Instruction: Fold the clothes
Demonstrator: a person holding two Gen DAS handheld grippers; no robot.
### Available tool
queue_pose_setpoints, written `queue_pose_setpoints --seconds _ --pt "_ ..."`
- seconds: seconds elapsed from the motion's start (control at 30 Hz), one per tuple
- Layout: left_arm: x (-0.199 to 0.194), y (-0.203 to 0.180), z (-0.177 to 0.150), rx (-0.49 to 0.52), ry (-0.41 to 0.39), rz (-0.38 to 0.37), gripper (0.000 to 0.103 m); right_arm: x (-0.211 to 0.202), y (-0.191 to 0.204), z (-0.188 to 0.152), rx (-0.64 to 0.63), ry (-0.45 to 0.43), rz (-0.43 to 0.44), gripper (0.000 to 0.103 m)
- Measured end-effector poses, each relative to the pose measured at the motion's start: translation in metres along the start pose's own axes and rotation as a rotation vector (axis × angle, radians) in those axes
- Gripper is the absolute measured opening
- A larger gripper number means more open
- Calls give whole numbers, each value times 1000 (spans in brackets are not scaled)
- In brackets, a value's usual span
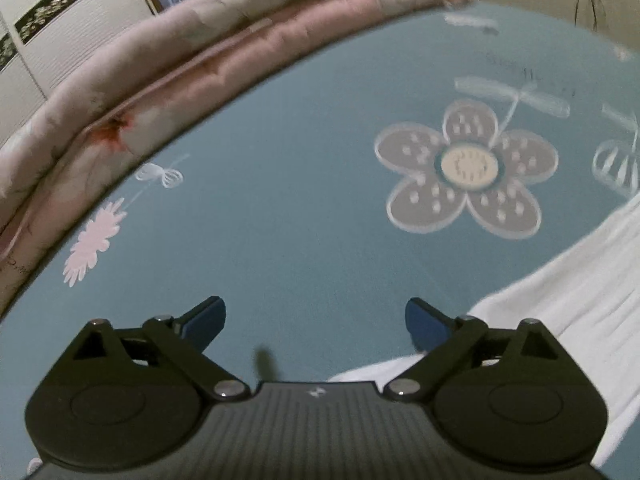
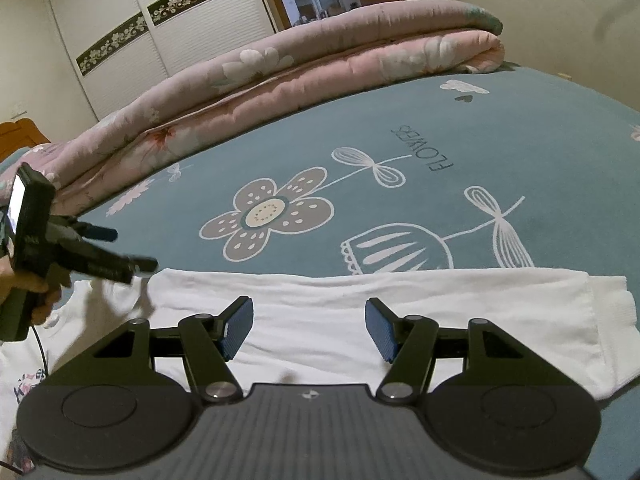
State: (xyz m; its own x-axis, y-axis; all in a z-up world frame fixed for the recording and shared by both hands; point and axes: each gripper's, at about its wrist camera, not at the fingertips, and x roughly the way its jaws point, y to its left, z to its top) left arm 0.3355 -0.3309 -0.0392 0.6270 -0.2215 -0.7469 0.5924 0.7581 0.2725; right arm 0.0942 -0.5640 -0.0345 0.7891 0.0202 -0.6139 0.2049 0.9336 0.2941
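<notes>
Right gripper (image 2: 309,328) hangs with its jaws spread wide and nothing between them, low in the right wrist frame, poised over the white garment (image 2: 360,320) lying flat across the lower half on the blue flowered bed (image 2: 480,140). Left gripper (image 1: 316,326) is just as wide and holding nothing, above bare sheet at the bottom of the left wrist frame, with the garment's edge at lower right. A folded pink quilt (image 2: 320,64) runs along the bed's far side, upper centre.
</notes>
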Motion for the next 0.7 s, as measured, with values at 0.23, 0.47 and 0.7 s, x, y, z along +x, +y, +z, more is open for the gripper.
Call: queue_pose_setpoints --seconds 0.23,0.47,0.7 --pt "-7 2 -13 79 64 -11 97 1 0 -1 4 6 4 67" --pt "-23 -21 -34 126 11 -31 96 -3 16 -5 -85 -29 64 62" --pt "-49 -22 -51 -17 -150 -275 96 9 68 21 -283 -60 193 24"
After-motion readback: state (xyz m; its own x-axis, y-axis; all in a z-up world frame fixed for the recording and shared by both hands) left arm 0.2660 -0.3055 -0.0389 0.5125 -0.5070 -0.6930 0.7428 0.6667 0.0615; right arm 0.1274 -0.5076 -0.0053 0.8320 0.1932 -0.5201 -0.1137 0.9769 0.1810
